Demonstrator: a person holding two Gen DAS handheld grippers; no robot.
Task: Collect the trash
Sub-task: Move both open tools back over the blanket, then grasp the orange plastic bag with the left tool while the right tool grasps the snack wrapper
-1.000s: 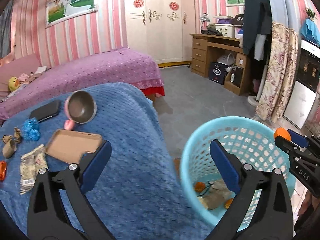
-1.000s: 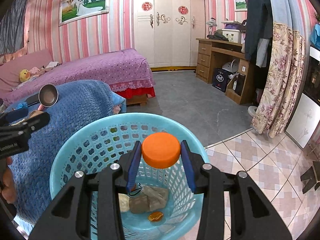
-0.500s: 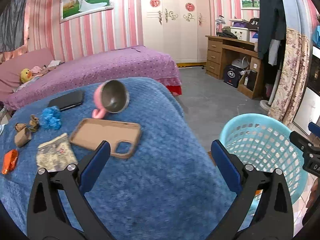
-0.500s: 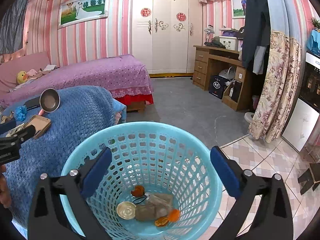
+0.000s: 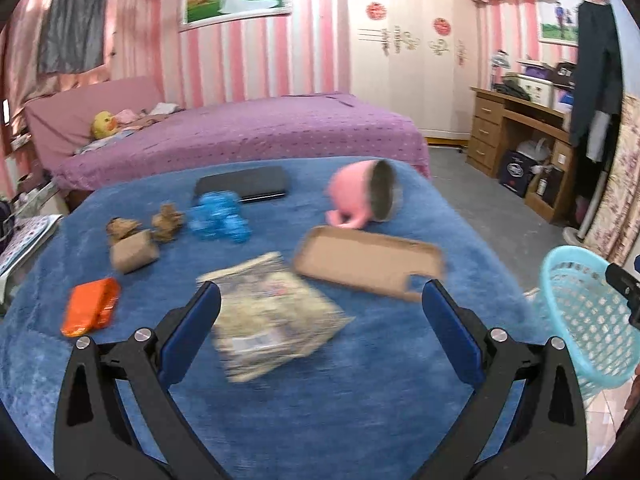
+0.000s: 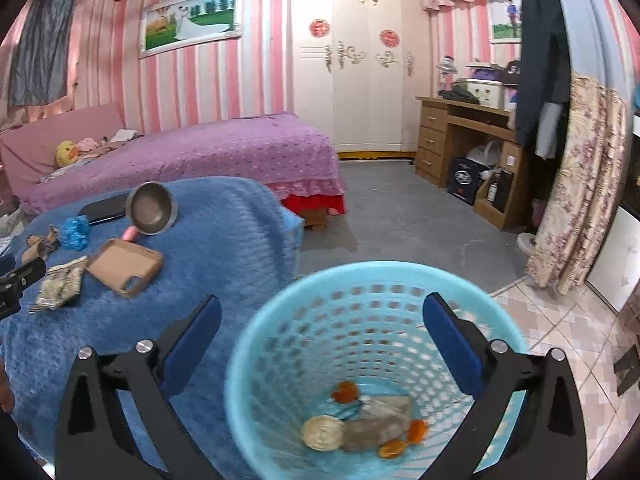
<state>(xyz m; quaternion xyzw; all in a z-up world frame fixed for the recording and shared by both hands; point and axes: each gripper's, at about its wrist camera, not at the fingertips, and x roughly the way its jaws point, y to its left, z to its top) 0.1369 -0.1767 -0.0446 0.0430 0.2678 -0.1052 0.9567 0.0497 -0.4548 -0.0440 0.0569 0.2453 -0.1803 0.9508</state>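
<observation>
My left gripper (image 5: pixel 320 320) is open above the blue blanket (image 5: pixel 304 412), with a crinkled snack wrapper (image 5: pixel 276 316) lying on the blanket between its fingers. An orange wrapper (image 5: pixel 91 307), brown paper scraps (image 5: pixel 134 250) and a blue crumpled wrapper (image 5: pixel 220 219) lie further left. My right gripper (image 6: pixel 320 336) is open and empty above the light blue basket (image 6: pixel 304 312), which holds several pieces of trash (image 6: pixel 360 426). That basket (image 5: pixel 588 320) shows at the right edge of the left wrist view.
A pink mug (image 5: pixel 366 196) lies on its side beside a brown phone case (image 5: pixel 368 266) and a black phone (image 5: pixel 242 186). A purple bed (image 6: pixel 192 156) stands behind, a wooden desk (image 6: pixel 464 136) at the right, and a floral curtain (image 6: pixel 580 188) near the basket.
My right gripper opened and the orange lid it held dropped into the basket. My left gripper swung left from the basket to over the blanket and the snack wrapper.
</observation>
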